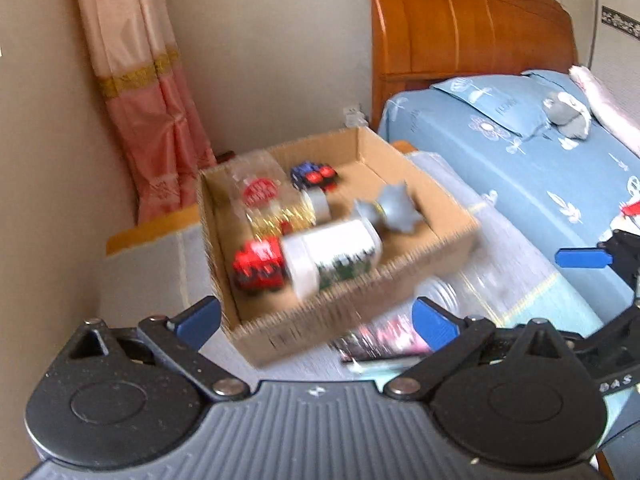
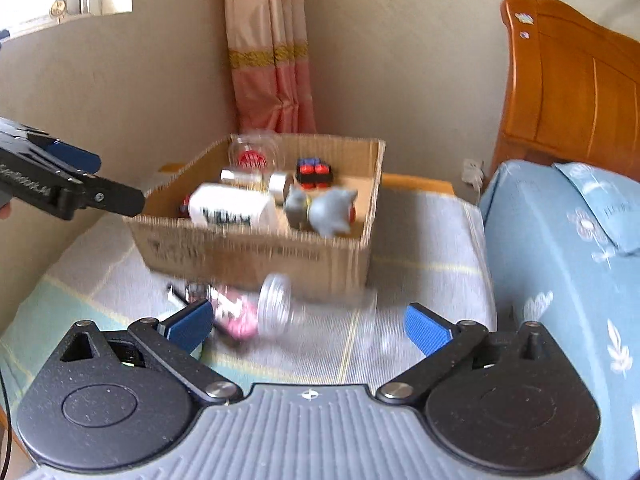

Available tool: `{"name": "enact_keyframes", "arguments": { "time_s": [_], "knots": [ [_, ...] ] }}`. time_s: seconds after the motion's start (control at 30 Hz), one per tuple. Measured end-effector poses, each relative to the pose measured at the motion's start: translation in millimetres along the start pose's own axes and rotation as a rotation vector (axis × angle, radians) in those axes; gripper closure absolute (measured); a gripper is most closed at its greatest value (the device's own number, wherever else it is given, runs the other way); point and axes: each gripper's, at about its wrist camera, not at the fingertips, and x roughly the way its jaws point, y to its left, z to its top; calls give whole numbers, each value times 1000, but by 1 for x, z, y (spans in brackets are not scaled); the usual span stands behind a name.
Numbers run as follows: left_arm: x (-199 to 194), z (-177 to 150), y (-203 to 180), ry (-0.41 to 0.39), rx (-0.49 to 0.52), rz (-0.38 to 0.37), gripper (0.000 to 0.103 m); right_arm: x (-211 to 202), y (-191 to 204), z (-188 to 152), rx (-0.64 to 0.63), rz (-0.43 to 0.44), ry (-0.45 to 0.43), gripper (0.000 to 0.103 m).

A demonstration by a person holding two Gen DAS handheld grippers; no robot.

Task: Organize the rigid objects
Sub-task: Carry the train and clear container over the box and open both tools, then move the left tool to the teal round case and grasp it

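From my remote station I record the following, largest item first. A bed with a blue flower-print cover (image 2: 560, 264) and an orange wooden headboard (image 1: 472, 24) runs along the right side. A pink and beige curtain (image 2: 272, 48) hangs in the corner behind the work area.

The counter, covered by a pale striped cloth (image 2: 432, 248), stands beside the bed. On it sits an open brown cardboard box (image 2: 256, 252), which holds most of the task's things. Inside I see a white cylindrical container with a dark printed label (image 2: 234, 210) lying on its side near the front wall, a clear plastic jar with a red round label (image 1: 260, 192) towards the back, a grey toy figure (image 2: 326, 212) by the right wall, a red toy block (image 1: 260, 266) at the white container's end, and a small blue and red toy vehicle (image 1: 314, 176) at the rear. Motion blur hides the finer detail.

Outside the box, on the cloth just in front of its front wall, lie a clear glass jar (image 2: 276, 306) on its side and a pink printed packet (image 2: 236, 316) touching it.

The left gripper (image 1: 318, 322) has its blue fingers spread wide, holding nothing, above the box's near edge. The right gripper (image 2: 310, 326) likewise has its fingers spread, empty, with the jar and packet lying between and beyond them.
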Motion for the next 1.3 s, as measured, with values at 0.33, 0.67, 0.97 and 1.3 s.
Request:
{"name": "enact_keyframes", "arguments": {
  "time_s": [0.33, 0.67, 0.97, 1.3],
  "knots": [
    [22, -52, -28, 83, -5, -63, 2, 3, 7, -45, 31, -51, 37, 0],
    [-12, -57, -35, 72, 24, 17, 2, -5, -4, -53, 81, -11, 15, 0],
    [-6, -79, -39, 32, 41, 11, 2, -7, -12, -62, 81, -10, 13, 0],
    [55, -105, -54, 28, 89, -12, 5, 6, -24, -71, 70, -36, 72, 0]
  ]
}}
